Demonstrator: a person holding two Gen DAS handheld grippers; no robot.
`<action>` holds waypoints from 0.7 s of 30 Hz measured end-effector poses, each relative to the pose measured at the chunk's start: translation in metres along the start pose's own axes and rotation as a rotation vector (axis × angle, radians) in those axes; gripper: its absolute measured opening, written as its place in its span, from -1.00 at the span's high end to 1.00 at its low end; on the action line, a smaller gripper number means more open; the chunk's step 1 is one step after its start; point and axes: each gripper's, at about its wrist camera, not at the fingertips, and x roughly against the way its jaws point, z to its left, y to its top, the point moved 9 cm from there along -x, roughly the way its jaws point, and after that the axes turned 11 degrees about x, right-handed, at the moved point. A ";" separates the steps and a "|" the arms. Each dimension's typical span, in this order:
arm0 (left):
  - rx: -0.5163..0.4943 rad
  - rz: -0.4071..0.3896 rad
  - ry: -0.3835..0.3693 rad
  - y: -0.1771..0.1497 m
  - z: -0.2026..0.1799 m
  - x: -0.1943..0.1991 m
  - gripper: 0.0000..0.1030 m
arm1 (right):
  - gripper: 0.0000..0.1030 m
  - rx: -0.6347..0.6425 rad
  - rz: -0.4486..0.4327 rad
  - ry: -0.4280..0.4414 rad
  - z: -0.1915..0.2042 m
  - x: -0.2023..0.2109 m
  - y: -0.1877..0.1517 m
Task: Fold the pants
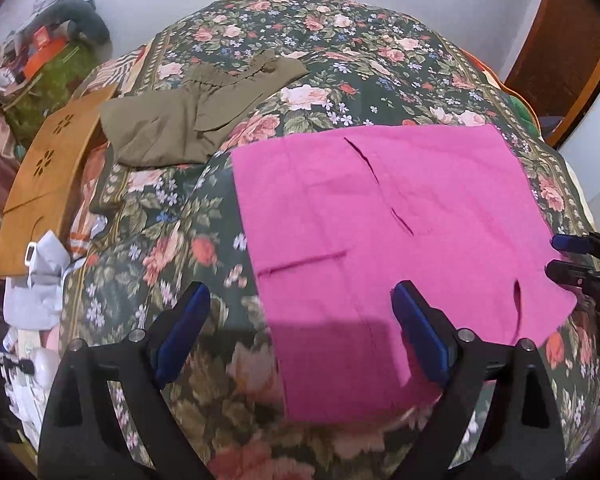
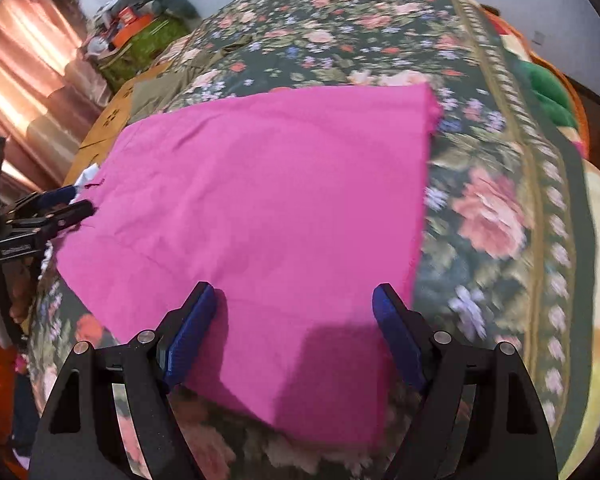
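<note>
Two folded garments are counted on one floral bedspread (image 1: pixel 340 40): one pink pair of pants (image 1: pixel 380 220) and one olive garment (image 1: pixel 172 128). One wooden board (image 1: pixel 48 176) is seen. Two grippers are counted: left gripper (image 1: pixel 300 332), right gripper (image 2: pixel 292 332).

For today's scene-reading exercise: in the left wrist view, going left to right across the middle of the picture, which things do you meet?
Wooden board → olive garment → pink pants → right gripper at the far right edge, all on or beside the floral bedspread.
</note>
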 end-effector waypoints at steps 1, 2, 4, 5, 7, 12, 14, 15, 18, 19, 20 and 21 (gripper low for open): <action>0.003 -0.006 0.001 -0.003 0.001 0.003 -0.82 | -0.51 0.001 -0.005 -0.020 -0.001 0.002 -0.002; 0.006 -0.011 0.002 -0.004 0.002 0.005 -0.82 | -0.51 0.000 -0.006 -0.048 -0.001 0.005 -0.005; 0.015 -0.017 0.004 -0.007 0.003 0.009 -0.82 | -0.51 0.016 -0.011 -0.074 0.000 0.009 -0.007; 0.020 -0.017 0.005 -0.007 0.003 0.010 -0.82 | -0.51 0.025 -0.015 -0.091 0.002 0.011 -0.007; 0.020 -0.013 0.023 -0.008 0.005 0.017 -0.81 | -0.51 0.044 -0.016 -0.102 0.004 0.015 -0.006; 0.058 -0.071 0.022 -0.010 0.009 0.046 -0.81 | -0.51 0.089 -0.105 -0.095 0.020 0.042 0.015; 0.100 -0.082 -0.002 -0.010 0.011 0.056 -0.81 | -0.51 0.102 -0.148 -0.090 0.028 0.052 0.025; 0.117 -0.088 -0.008 -0.010 0.013 0.060 -0.81 | -0.51 0.106 -0.165 -0.088 0.032 0.055 0.028; 0.186 -0.101 -0.055 -0.011 0.014 0.070 -0.81 | -0.51 0.120 -0.223 -0.083 0.046 0.061 0.043; 0.213 -0.096 -0.073 -0.013 0.014 0.071 -0.81 | -0.51 0.125 -0.232 -0.082 0.050 0.059 0.045; 0.224 -0.090 -0.081 -0.015 0.013 0.070 -0.81 | -0.52 0.132 -0.234 -0.081 0.054 0.056 0.047; 0.230 -0.082 -0.089 -0.018 0.011 0.070 -0.81 | -0.52 0.138 -0.231 -0.078 0.057 0.052 0.047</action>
